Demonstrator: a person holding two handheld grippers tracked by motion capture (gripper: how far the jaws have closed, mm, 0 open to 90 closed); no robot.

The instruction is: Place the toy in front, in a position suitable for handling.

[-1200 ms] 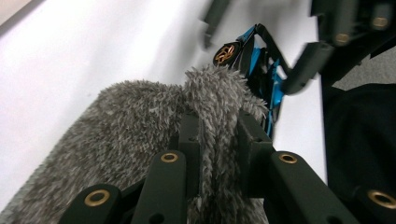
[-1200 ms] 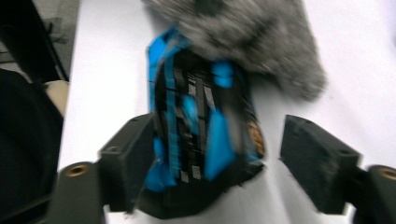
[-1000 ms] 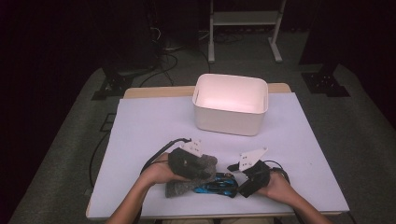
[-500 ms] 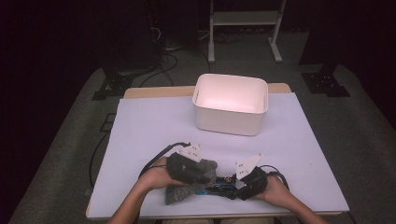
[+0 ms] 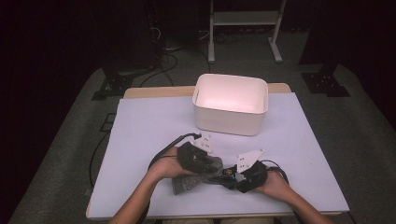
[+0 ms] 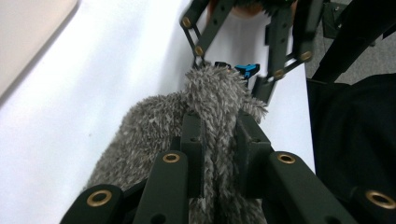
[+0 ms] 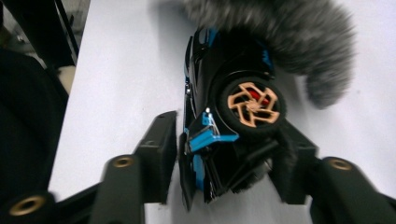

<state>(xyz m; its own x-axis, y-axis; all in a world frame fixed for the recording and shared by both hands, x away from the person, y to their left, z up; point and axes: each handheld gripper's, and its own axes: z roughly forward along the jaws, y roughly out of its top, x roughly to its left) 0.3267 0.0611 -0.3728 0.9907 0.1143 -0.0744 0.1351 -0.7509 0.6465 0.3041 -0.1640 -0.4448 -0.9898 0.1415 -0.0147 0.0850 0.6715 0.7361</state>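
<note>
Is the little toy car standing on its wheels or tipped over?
Tipped on its side. In the right gripper view the toy car shows a wheel's orange spokes face-on, with the right gripper around its end.

Recording lab or studio, dark surroundings, lit white-covered table point(image 5: 140, 140), metal stand point(image 5: 245, 28), floor cables point(image 5: 163, 51)
</note>
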